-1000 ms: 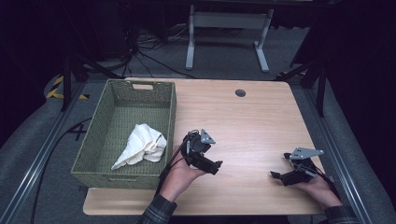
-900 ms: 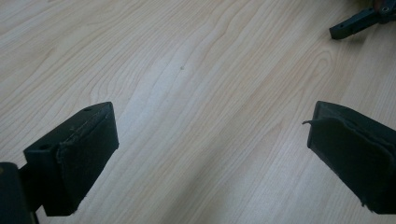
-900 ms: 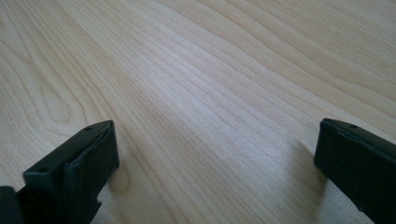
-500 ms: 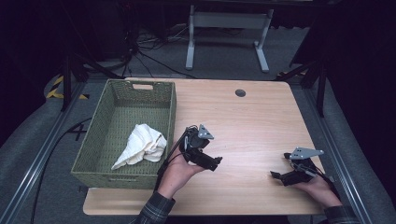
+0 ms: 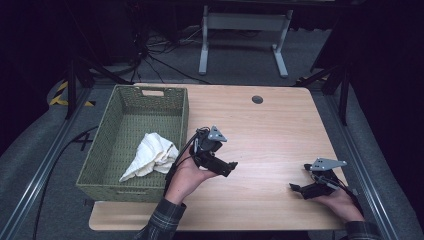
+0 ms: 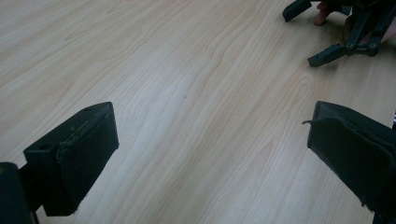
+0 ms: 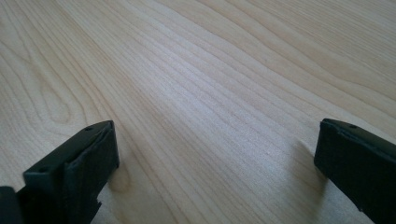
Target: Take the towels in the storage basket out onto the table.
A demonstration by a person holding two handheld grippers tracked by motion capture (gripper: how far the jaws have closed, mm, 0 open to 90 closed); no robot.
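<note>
At the lower right of the high view, the right gripper (image 5: 299,190) rests low over the wooden table (image 5: 280,130), its jaws spread wide and holding nothing. Left of centre, the left gripper (image 5: 227,168) hangs just beside the green woven basket (image 5: 112,135), its jaws likewise parted and empty. The white cloth (image 5: 151,155) lies crumpled inside the basket, against its right wall. Farther up, a round dark grommet (image 5: 257,99) sits near the table's far edge.
</note>
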